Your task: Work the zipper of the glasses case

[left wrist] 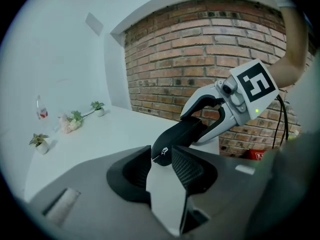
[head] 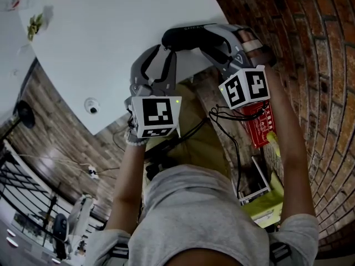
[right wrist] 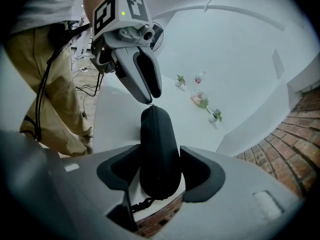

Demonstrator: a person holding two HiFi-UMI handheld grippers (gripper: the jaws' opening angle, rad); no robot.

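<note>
I am holding a black, oblong, soft-shelled glasses case (right wrist: pixel 157 149) up in the air between my two grippers, with a white tabletop (head: pixel 111 37) behind it and a red brick wall (left wrist: pixel 200 49) off to the right.

My right gripper (right wrist: pixel 160 155) is clamping the case across its thicker near end. Its jaws are standing wide, and one pad is pressing on each side of the shell. From there the case's long axis is running straight away from my right jaws, and its rounded far end is pointing at my left gripper (right wrist: pixel 150 99). The zipper seam is running lengthwise down the middle of the face turned toward my right gripper's camera. A short black braided cord (right wrist: pixel 140 204) is hanging from the near end.

In the head view the case (head: pixel 191 37) is lying left to right, bridging the two grippers.

My left gripper (left wrist: pixel 161 160) is meeting the narrow end of the case (left wrist: pixel 182 134) head-on. Its jaws are standing partly apart with a clear gap between them. The small zipper pull (left wrist: pixel 163 155) is sitting right at the fingertips, and I am not pinching it.

Small potted plants (left wrist: pixel 40 141) are standing far off on the left of the table.
</note>
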